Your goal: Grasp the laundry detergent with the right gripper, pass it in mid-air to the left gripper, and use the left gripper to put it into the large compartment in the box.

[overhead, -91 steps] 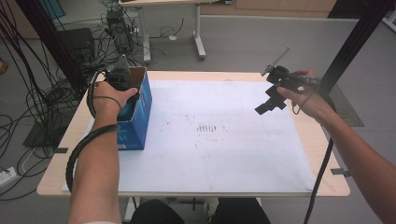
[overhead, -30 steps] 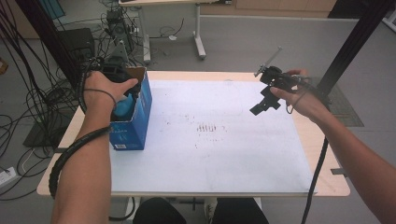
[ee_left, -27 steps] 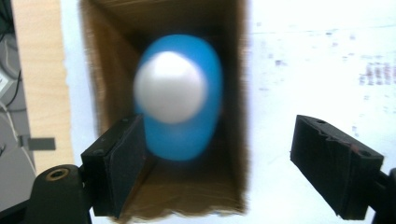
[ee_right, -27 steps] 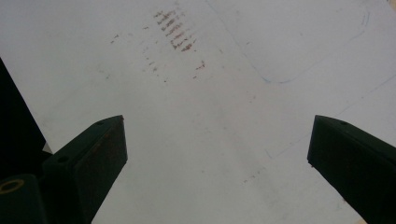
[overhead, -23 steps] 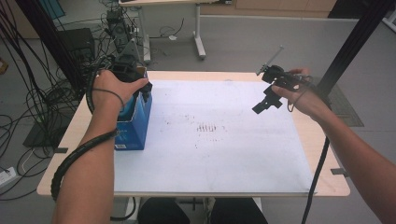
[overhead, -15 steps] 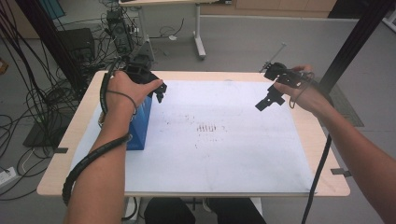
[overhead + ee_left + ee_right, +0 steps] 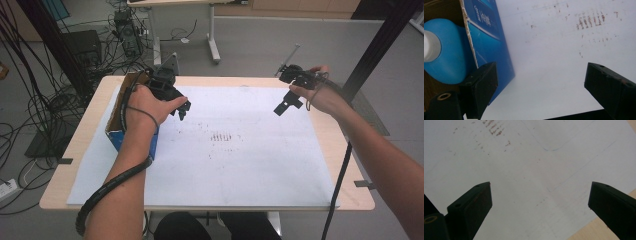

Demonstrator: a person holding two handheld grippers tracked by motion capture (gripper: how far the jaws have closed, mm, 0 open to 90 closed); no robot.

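Left gripper, jaws just opened and empty, has left the blue bottle standing inside the box at nine o'clock on the table. Right gripper, jaws apart, hovers at two o'clock; placement judged complete.

No legible text on box

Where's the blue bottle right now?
The blue bottle stands inside the open blue box at the table's left edge, seen at the left of the left gripper view, just beside the left tool.
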